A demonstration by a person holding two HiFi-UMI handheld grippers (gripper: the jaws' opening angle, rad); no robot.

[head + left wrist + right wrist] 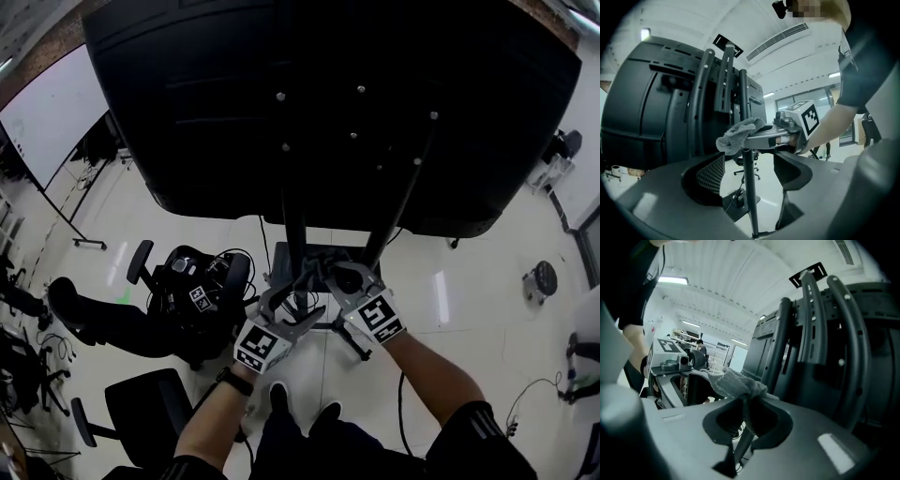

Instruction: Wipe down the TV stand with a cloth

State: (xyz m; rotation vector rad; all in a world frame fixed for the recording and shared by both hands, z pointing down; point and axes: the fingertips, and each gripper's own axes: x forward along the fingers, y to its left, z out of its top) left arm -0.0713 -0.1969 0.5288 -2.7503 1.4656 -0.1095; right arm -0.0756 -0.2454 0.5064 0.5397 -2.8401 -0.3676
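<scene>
Cloth (pixel 736 381) beside upright stand pole (pixel 750 197)

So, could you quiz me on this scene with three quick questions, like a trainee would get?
1. What is the right gripper clamping? A: a grey cloth. B: a cable. C: nothing.
2. True or false: the left gripper has its jaws pressed together.
3. Fill in: the thin pole between the left gripper's jaws belongs to the ___ stand.
Key: 1 A; 2 false; 3 TV.
</scene>
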